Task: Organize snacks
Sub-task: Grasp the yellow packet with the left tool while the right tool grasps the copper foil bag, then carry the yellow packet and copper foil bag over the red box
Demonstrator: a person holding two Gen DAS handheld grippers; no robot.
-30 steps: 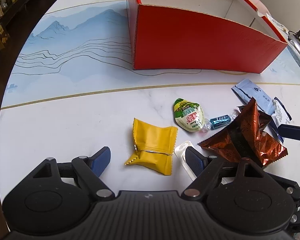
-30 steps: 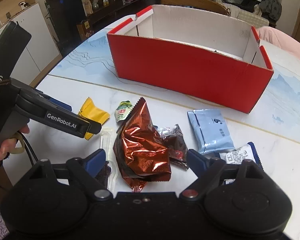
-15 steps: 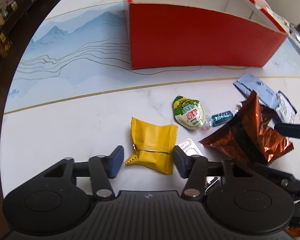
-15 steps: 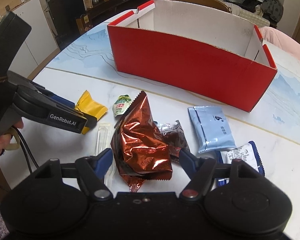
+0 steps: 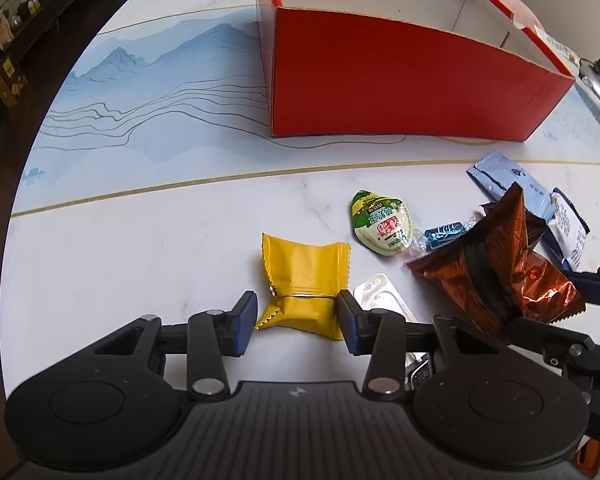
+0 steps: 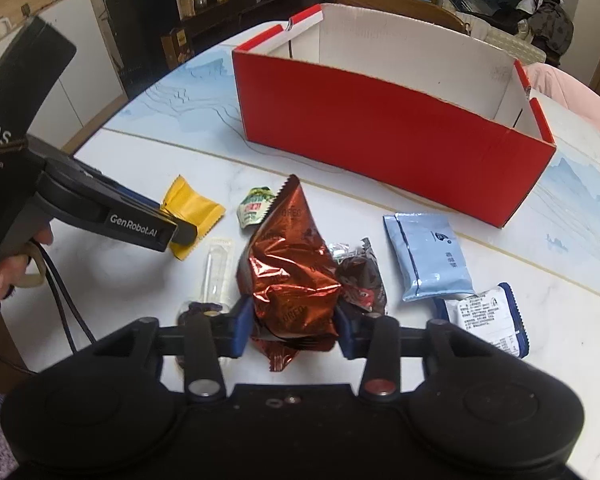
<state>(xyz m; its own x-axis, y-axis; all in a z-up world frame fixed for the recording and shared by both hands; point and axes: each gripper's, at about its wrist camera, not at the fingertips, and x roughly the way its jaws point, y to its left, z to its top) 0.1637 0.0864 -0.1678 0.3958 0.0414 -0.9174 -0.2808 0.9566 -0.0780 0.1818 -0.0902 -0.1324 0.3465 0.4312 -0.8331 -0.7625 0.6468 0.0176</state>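
Note:
On the white table, a yellow snack packet (image 5: 304,268) lies between the pads of my left gripper (image 5: 296,316). Its jaws are closing, and both pads touch the packet's sides. The right wrist view shows the same left gripper (image 6: 180,236) over the yellow packet (image 6: 192,208). My right gripper (image 6: 294,328) is closing on a crinkled copper-brown foil bag (image 6: 288,264), both pads pressing its lower part. That bag (image 5: 500,264) stands at the right of the left wrist view. The open red box (image 6: 380,140) stands behind the snacks, and I see nothing in the part of its inside that shows.
Loose on the table lie a green-and-white packet (image 5: 380,224), a small blue candy (image 5: 444,234), a clear blister strip (image 6: 216,268), a dark wrapper (image 6: 360,280), a light blue pouch (image 6: 428,256) and a white-and-navy packet (image 6: 488,316). A person's hand (image 6: 4,276) holds the left gripper.
Both grippers' jaws have narrowed from wide apart: the left onto the yellow packet, the right onto the copper-brown bag. Neither packet has left the table.

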